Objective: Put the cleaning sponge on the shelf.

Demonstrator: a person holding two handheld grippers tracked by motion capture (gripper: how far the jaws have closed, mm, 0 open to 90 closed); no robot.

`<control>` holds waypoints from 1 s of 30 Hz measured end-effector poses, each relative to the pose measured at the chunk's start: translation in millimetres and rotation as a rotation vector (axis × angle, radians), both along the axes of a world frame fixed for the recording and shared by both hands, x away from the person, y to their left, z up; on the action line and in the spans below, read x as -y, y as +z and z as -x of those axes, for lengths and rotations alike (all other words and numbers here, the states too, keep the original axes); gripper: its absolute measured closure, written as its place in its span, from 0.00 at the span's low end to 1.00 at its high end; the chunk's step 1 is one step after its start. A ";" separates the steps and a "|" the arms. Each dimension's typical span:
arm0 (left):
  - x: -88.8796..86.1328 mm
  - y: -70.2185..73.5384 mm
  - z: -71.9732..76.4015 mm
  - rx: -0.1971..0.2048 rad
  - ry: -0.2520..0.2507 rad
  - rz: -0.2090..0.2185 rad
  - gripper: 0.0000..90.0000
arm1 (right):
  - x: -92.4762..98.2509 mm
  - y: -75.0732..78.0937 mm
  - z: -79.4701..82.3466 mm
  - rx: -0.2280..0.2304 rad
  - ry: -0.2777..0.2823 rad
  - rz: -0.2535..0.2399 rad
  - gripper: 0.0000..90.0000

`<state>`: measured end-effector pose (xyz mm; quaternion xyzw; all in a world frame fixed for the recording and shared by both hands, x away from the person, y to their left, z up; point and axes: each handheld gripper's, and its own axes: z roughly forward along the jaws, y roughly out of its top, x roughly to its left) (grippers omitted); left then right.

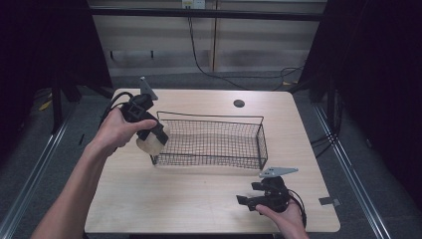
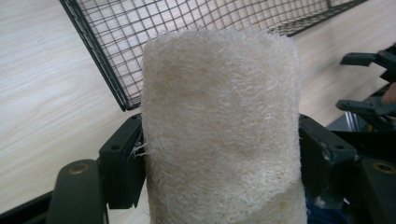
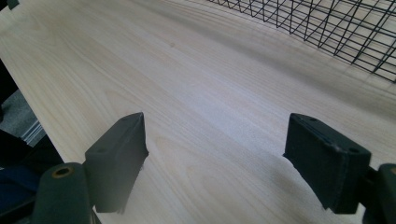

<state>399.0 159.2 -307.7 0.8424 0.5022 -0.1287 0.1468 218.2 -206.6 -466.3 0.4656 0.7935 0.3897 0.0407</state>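
1. The left gripper [image 2: 219, 154] pinches a pale fibrous loofah roll [image 2: 219, 135]; its two black jaws press on the two sides of the roll.
2. In the high view the left gripper [image 1: 152, 137] holds the loofah roll [image 1: 149, 144] just at the left end of the wire basket [image 1: 211, 142], near the left edge of the table [image 1: 199, 199]. I cannot tell if the roll touches the wire.
3. The long axis of the roll runs along the jaws, away from the hand, and its free end points toward the corner of the basket.
4. The right gripper [image 3: 233, 158] rests near the front right corner of the table with its jaws spread and nothing between them.
5. I judge the step in hand to be the carrying of the roll to the basket. The next move calls for lifting the roll over the basket rim, then lowering it inside and opening the jaws.
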 end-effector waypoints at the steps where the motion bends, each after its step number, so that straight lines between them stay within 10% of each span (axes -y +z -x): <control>1: 0.9 -0.4 -1.3 0.007 0.008 0.007 0.31 | 0.1 0.0 -0.1 0.001 0.000 0.001 0.22; 30: 38.5 -31.4 -31.0 0.001 0.107 -0.111 0.31 | -0.2 0.1 0.6 -0.008 0.004 -0.003 0.22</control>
